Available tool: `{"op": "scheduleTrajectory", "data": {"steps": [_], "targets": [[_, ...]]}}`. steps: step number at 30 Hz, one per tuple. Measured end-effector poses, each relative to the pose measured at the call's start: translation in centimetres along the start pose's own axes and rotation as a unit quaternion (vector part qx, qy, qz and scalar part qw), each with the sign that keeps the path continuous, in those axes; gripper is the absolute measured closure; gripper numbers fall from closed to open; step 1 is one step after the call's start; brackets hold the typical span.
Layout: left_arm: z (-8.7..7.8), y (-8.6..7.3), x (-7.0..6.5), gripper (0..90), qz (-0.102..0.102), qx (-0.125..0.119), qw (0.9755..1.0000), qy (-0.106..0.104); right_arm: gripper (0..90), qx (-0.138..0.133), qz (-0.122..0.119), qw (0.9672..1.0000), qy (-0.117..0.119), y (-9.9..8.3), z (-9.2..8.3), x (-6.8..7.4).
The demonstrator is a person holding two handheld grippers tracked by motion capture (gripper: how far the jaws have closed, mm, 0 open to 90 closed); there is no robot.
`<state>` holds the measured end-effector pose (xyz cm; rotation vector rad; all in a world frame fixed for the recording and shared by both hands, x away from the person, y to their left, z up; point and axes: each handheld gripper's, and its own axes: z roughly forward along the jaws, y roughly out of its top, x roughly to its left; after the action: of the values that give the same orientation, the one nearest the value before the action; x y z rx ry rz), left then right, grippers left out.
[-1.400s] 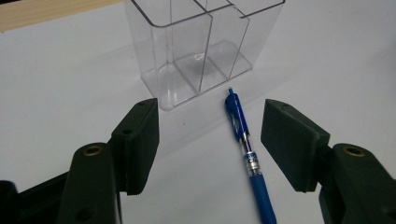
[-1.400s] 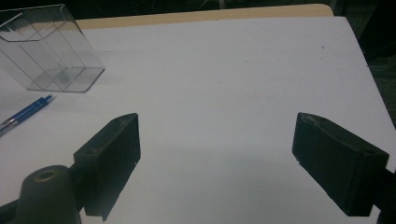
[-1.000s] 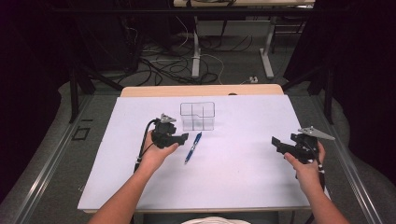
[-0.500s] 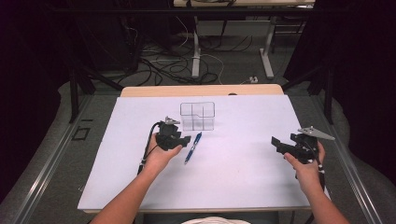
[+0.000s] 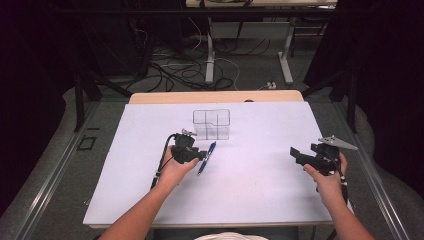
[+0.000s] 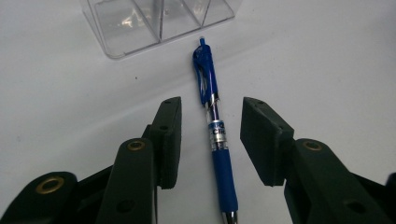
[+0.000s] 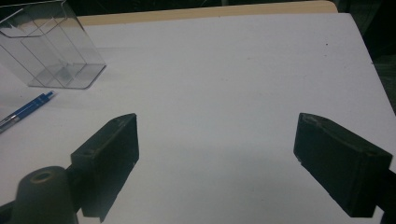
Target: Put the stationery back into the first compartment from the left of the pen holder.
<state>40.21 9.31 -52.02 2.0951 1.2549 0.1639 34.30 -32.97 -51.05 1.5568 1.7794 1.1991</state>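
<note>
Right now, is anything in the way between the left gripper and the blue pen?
No, nothing is. The blue pen lies flat on the white table, already between the jaws of the left gripper. They have just been closing, but bare gaps remain on both sides. The clear box sits beyond the pen's end, out of the way.

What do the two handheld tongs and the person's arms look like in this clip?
Both tongs, left and right, are black, with two flat, blocky rectangular jaws on arms pinned by brass-coloured rivets. A black cable trails from the left one. The right one carries a grey three-cornered plate on top. The forearms are bare, with no sleeves in sight.
</note>
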Motion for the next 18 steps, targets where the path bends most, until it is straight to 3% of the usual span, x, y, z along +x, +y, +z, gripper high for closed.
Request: {"op": "scheduleTrajectory", "data": {"steps": [3,10,18], "targets": [[0.3,-0.1,-0.1,60.0,-0.006,0.010,0.9999,-0.005,11.0,-0.003,-0.010,0.9999,0.002,0.0,0.2,0.0],[0.9,-0.2,-0.4,62.4,-0.015,0.027,0.9995,-0.008,7.3,0.005,-0.005,1.0000,-0.001,-0.1,0.3,0.1],[1.6,-0.3,-0.6,65.2,-0.008,0.045,0.9990,-0.004,4.3,0.009,-0.007,0.9999,-0.004,-0.2,0.5,0.2]]}}
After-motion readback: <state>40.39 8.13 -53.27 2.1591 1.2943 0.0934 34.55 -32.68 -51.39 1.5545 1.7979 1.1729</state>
